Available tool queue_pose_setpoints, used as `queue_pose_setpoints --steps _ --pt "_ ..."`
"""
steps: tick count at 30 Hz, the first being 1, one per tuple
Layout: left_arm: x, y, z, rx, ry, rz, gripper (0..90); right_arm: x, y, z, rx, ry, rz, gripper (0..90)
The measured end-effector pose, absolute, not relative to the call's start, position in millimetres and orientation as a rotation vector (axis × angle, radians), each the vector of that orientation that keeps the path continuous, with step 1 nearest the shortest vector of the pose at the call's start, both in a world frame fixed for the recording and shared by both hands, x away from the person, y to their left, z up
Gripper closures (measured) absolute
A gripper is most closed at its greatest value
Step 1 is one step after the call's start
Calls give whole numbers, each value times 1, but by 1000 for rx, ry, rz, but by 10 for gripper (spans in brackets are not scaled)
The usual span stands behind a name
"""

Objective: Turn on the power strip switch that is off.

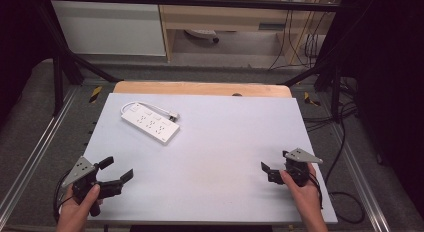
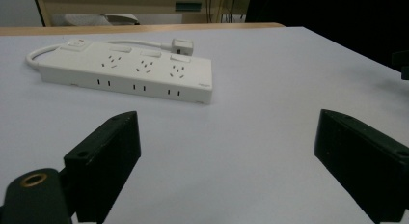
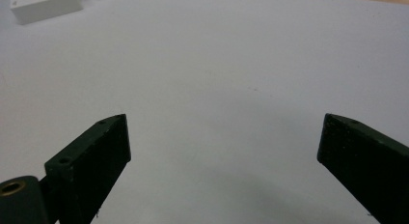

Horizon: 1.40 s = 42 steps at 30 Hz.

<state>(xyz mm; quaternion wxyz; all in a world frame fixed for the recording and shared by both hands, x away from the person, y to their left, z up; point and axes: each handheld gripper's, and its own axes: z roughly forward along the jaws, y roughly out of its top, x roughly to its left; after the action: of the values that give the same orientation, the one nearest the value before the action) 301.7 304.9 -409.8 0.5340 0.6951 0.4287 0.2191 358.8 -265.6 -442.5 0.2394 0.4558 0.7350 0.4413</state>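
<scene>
In the right gripper view the power strip [image 3: 44, 6] is cut off at the top-left corner — one white end shows. There is one strip, a flat white plastic bar with three socket groups and a coiled cord, lying on the far-left part of the matte pale desk [image 1: 225, 142]. Two grippers: left gripper [image 1: 116, 169] and right gripper [image 1: 266, 172], both spread wide, holding nothing — black, blocky jaws.

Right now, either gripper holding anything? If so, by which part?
Nothing is held. The left gripper and right gripper both stand open over the bare table; the power strip lies apart, untouched.
</scene>
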Motion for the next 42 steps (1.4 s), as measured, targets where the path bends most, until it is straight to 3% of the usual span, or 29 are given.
queue_pose_setpoints --steps 19,42 --pt "300 299 -405 1632 994 535 83 357 -263 -441 1217 2002 1217 48" --pt "344 272 -393 1717 1056 457 117 358 -259 -442 1204 1953 1160 45"
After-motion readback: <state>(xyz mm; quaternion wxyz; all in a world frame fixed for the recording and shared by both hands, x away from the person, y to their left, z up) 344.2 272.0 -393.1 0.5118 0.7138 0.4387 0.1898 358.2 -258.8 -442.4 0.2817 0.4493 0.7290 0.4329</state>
